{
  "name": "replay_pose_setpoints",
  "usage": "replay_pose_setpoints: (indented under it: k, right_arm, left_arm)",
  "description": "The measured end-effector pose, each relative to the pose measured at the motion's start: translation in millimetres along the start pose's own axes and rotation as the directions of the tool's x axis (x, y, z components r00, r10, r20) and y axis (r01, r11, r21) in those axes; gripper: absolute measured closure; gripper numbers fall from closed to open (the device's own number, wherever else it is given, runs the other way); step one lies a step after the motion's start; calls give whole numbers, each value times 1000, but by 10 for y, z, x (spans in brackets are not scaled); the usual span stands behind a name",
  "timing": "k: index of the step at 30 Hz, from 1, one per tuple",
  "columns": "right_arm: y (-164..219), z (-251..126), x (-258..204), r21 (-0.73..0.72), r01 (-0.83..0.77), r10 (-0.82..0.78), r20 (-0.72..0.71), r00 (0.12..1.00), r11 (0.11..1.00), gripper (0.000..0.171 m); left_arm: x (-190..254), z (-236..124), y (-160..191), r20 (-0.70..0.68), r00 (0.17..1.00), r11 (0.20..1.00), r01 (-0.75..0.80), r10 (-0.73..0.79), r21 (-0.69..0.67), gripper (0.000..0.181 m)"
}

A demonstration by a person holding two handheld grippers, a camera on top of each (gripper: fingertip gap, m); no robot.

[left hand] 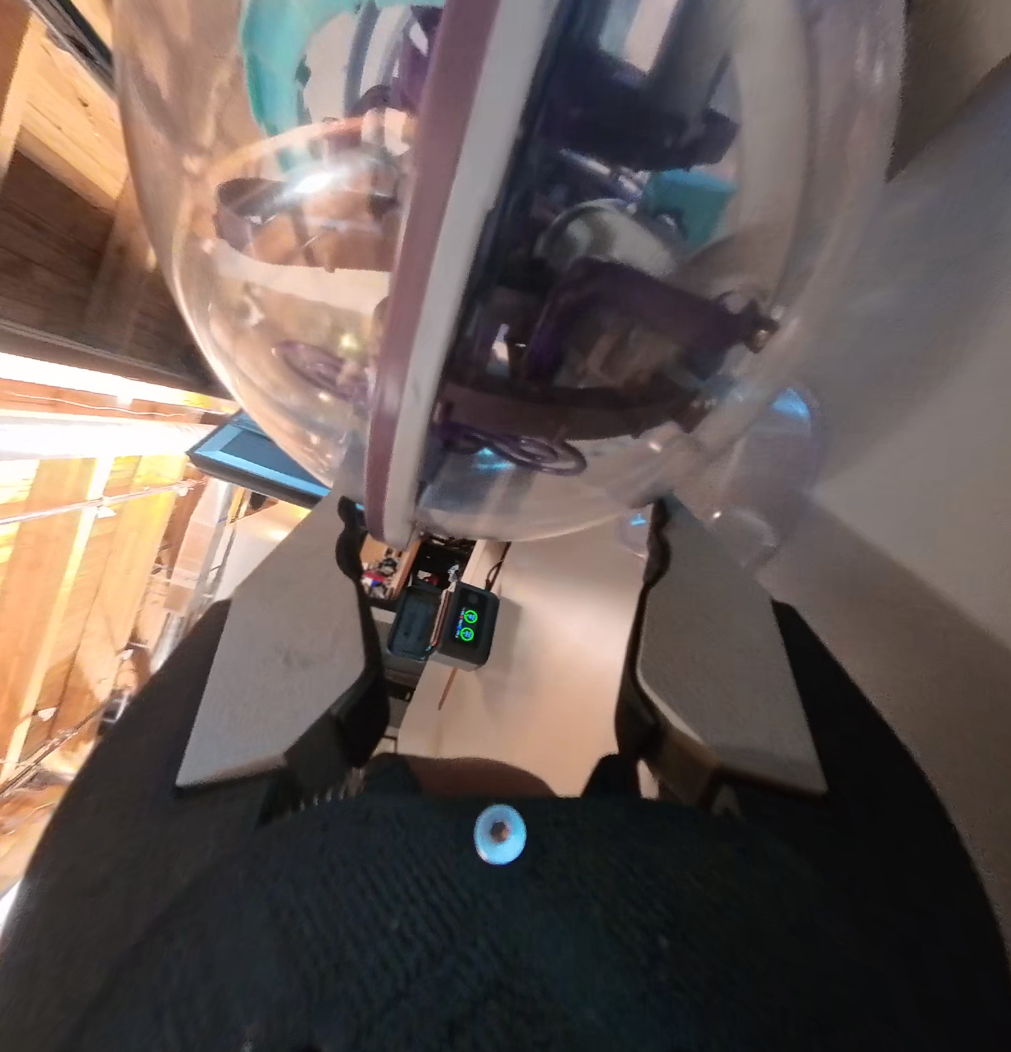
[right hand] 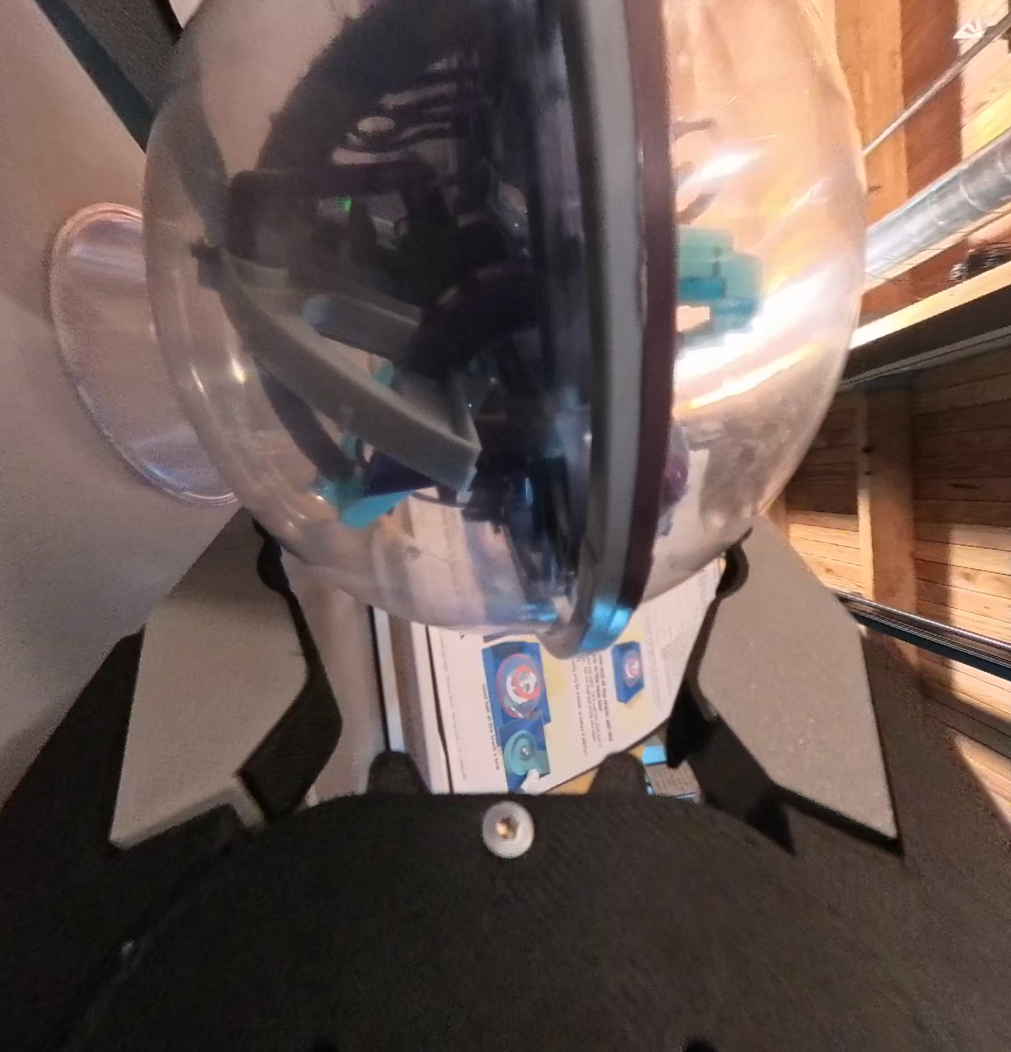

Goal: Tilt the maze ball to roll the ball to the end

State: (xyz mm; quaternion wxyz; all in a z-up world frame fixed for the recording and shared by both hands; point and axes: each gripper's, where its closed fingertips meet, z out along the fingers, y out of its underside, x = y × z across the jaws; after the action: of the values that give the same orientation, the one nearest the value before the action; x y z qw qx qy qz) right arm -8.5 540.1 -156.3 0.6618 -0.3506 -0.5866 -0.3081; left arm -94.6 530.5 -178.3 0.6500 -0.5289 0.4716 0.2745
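Both grippers are in on this one: the left gripper point(left hand: 500, 524) and the right gripper point(right hand: 500, 555) each have their jaws spread wide and pressed against the lower curve of the maze ball point(left hand: 463, 256), so it's pinched from two sides and held up in the air, not sitting on any tabletop. My read on handling: it's a clear hard plastic shell, stiff, probably light for its bulk, and slick as anything, so a round glossy surface like that could squirm out of the jaws if the squeeze goes uneven during a tilt. The equator band point(right hand: 617, 319) looks like the safest bit to stay close to, since it's the only ridge on the thing. I can't spot the little ball inside in either view, too much blur and glare. View differences: the left wrist view shows a small gadget with a lit green screen point(left hand: 466, 626) past the sphere, and the purple tracks point(left hand: 605, 319) inside. The right wrist view instead shows a printed instruction sheet point(right hand: 548, 700) underneath, a grey ramp point(right hand: 377, 387) inside, and a clear round stand point(right hand: 121, 364) off to the side.
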Motion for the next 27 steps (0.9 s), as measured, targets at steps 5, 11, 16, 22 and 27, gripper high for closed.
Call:
replay_pose_setpoints:
  k: [5, 11, 16, 22, 27]
  right_arm:
    - [31, 97, -21, -36, 3, -3, 5, 1000, 999, 22]
    - [40, 264, -141, -63, 35, -33, 37, 999, 997, 23]
    - [117, 427, -344, -106, 53, -40, 122, 992, 993, 24]
    - [200, 459, -353, -132, 89, -72, 124, 990, 987, 32]
    - [228, 376, -335, -105, 81, -66, 140, 988, 991, 44]
  left_arm:
    - [-7, 63, 97, -3, 1000, 998, 7, -7, -58, 82]
    - [67, 206, 349, -28, 999, 988, 42, -46, -149, 85]
    - [186, 290, 565, -77, 996, 971, 18, -38, -240, 89]
    - [242, 268, 590, -96, 994, 974, 37, -59, -223, 95]
    - [340, 197, 589, -144, 985, 976, 68, -99, -207, 97]
